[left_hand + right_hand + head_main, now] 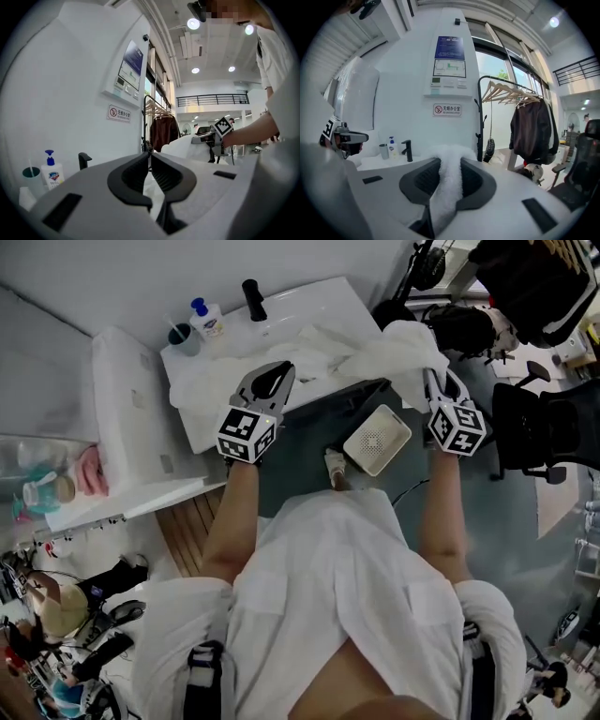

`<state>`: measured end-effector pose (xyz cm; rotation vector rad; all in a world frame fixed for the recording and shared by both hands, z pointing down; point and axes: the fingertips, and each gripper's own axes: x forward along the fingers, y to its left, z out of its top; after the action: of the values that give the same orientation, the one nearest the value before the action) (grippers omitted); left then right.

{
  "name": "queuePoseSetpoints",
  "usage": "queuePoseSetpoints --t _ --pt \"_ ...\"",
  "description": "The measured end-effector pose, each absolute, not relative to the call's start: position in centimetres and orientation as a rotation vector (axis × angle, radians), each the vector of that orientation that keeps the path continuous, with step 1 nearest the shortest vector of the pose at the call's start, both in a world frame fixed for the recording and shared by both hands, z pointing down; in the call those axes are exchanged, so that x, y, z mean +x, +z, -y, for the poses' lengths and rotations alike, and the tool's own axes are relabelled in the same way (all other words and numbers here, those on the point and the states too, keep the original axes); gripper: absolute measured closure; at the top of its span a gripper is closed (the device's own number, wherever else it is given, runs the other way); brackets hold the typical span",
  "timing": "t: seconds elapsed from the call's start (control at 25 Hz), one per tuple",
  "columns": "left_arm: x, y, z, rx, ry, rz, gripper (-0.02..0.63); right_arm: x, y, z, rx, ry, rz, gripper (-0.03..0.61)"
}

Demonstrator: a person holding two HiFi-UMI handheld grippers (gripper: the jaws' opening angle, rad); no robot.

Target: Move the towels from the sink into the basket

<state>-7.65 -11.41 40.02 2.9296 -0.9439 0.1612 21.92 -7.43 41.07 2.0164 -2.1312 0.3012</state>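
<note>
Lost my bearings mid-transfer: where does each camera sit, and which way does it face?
Head view: on the person's head, looking steeply down on sink, basket, white towel; forearms, torso, left gripper and right gripper show.
Left gripper view: rides the left gripper, faces along its jaws toward wall; right gripper and arm show.
Right gripper view: rides the right gripper, faces wall and coat rack; left gripper shows at left.
Shared: all three see the faucet.
</note>
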Motion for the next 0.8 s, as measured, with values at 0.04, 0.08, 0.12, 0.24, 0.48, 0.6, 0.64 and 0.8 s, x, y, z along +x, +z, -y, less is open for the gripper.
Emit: queuePoseSetpoints --t 0.04,0.08,0.12,0.24,0.48,0.6,0.64,0.8 --pt "-7.3 40.0 10.8 2.939 0.163 0.918 0.586 22.2 40.9 6.3 2.039 0.298 2.116 0.482" --pt "-6.9 40.1 10.2 2.947 0.167 0.892 0.586 22.5 40.9 5.1 2.062 0.296 2.1 0.482" --pt "-6.5 40.2 9.6 2.952 0.171 0.867 0.586 22.8 40.9 4.0 2.083 0.298 2.084 0.482" --pt "-5.2 40.7 8.3 2.959 0.179 0.805 0.586 23.9 41.4 1.0 2.124 0.321 2.031 0.482" --pt "-2.3 41.4 6.3 2.978 0.188 0.702 0.586 26.5 44.5 -3.8 2.153 0.42 1.93 0.482" --pt "-0.8 42.0 6.3 2.975 0.196 0.688 0.586 27.7 45.7 -4.6 2.164 0.452 1.906 0.482" --pt "-0.3 42.3 6.3 2.969 0.201 0.688 0.586 28.1 46.1 -4.7 2.166 0.467 1.902 0.482" --pt "2.3 42.8 6.3 2.954 0.205 0.683 0.586 29.6 47.8 -4.6 2.152 0.535 1.899 0.482"
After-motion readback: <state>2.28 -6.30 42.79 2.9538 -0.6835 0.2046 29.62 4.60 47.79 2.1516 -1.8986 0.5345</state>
